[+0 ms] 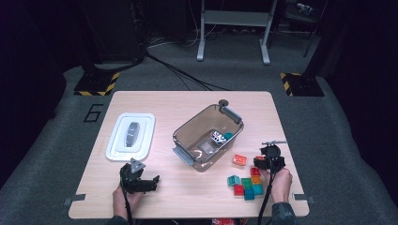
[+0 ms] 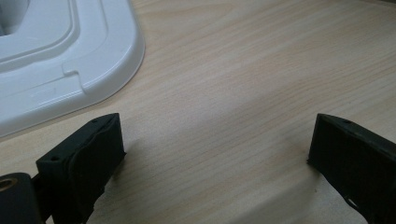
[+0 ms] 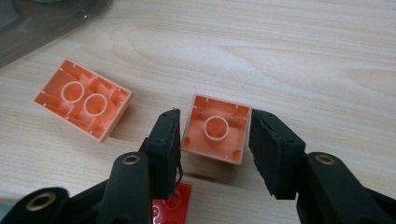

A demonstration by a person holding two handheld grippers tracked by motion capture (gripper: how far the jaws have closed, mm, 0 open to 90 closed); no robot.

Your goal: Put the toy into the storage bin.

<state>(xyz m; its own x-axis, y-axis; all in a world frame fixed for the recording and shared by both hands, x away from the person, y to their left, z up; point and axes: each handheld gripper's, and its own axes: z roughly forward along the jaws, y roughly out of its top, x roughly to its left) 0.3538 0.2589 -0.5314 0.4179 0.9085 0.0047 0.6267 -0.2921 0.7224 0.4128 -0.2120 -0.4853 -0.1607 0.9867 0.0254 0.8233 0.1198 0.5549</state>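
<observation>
My right gripper [image 3: 215,133] is shut on a small square orange brick [image 3: 215,127] that lies studs-down; one pad touches each of its sides. A longer orange brick [image 3: 83,99], also upside down, lies to its left on the table. A red brick [image 3: 175,205] peeks out under the jaws. From above, the right gripper [image 1: 263,161] sits at the table's right, just right of the longer orange brick [image 1: 240,160]. My left gripper [image 2: 217,130] is open over bare wood with nothing between its jaws. In the high view the left gripper [image 1: 141,176] is near the front left edge.
A clear brown bin [image 1: 187,124] stands mid-table with a few small items inside. Its white lid [image 1: 141,140] lies at the left, its corner [image 2: 60,60] close to my left jaw. Several red, green and teal bricks [image 1: 246,185] cluster at the front right.
</observation>
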